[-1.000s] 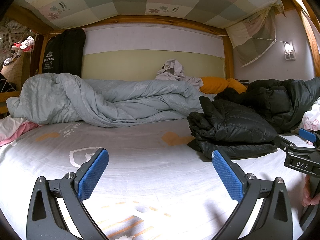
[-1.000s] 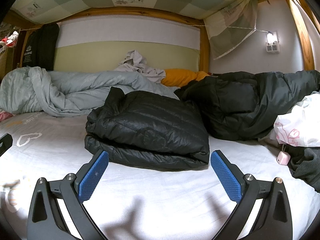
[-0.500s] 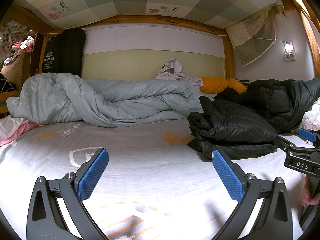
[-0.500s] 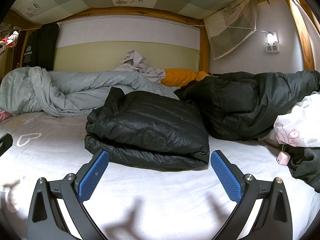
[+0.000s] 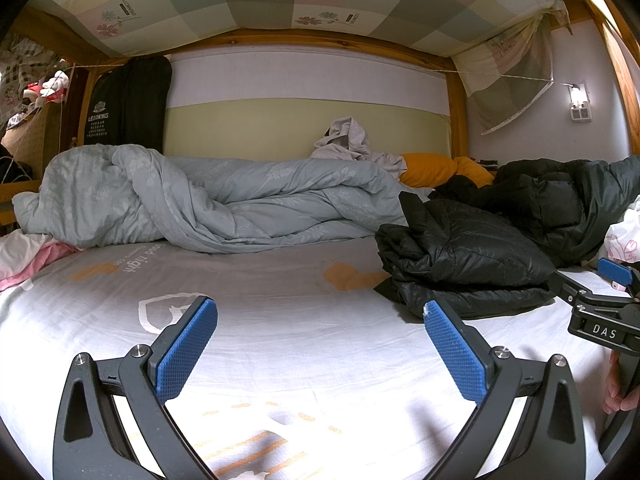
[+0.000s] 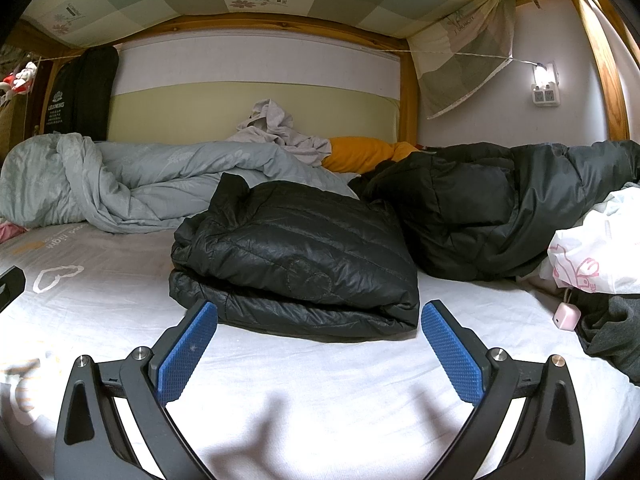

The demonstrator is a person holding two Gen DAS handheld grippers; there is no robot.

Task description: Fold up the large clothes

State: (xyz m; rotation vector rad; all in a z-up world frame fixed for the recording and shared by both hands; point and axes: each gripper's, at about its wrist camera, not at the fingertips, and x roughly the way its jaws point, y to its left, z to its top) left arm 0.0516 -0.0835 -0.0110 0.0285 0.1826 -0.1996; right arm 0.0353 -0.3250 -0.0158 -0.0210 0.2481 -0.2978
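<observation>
Two grippers in view, both with blue-padded fingers spread wide apart and holding nothing. Left gripper (image 5: 320, 344) hangs low over the white printed bed sheet (image 5: 280, 320), fingers (image 5: 186, 350) clear of any cloth. Right gripper (image 6: 319, 344) sits just short of the folded black puffer jacket (image 6: 296, 264); its fingers (image 6: 450, 350) flank the jacket's near edge without touching it, as far as the right wrist view shows.

Folded black puffer jacket lies flat on the bed sheet, layers stacked, fold edge toward the camera. In the left wrist view the same jacket (image 5: 460, 256) is at right, mid-depth, with the right gripper's body (image 5: 600, 316) near its right end.

Second dark jacket (image 6: 500, 216), unfolded and bunched, lies behind and to the right of the folded one, touching it at the far right corner. Grey-green quilt (image 5: 208, 196) is heaped along the far left of the bed. Pale grey garment (image 6: 276, 128) is crumpled on top of the quilt's right end, beside an orange pillow (image 6: 360, 154). White plastic bag (image 6: 596, 252) with pink print rests at far right, a small pink charger (image 6: 566, 316) just below it on the sheet.
</observation>
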